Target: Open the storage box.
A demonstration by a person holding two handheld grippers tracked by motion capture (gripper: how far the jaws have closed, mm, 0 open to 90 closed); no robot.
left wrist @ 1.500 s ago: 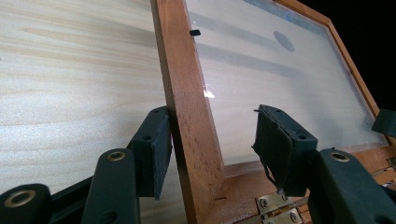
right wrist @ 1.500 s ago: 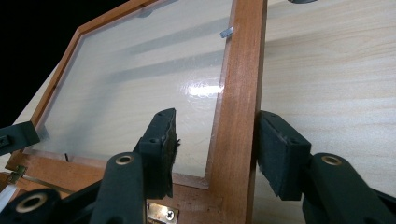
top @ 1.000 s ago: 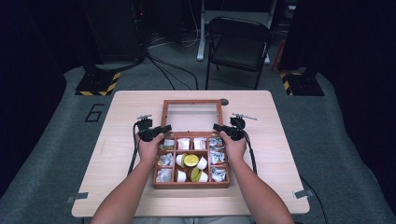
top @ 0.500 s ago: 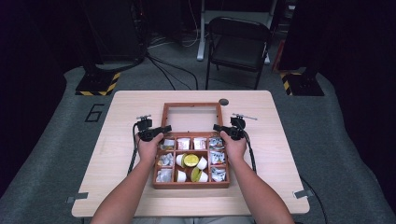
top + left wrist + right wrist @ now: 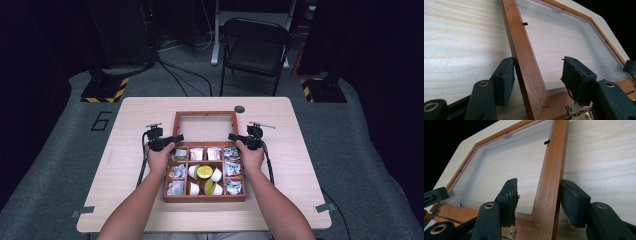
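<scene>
A wooden box [image 5: 205,172] sits in the middle of the counter [image 5: 125,125], with small cups and packets in its little square spaces. Its lid [image 5: 205,127] has a see-through window and lies flat on the counter behind the box, joined to it by hinges. So the box is wide open.

It looks like the lid may have just been laid down and is being let go, or it may be about to be lifted. The pictures do not tell which.

The left tool [image 5: 536,77] has the left side rail of the lid between its jaws. The outer pad sits right against the wood, but the inner pad stands off it, so the jaws are spread, not pinching. The right tool [image 5: 539,200] is set the same way on the right side rail.

Both hands rest low at the back corners of the box, and the forearms lie along its two sides.
</scene>
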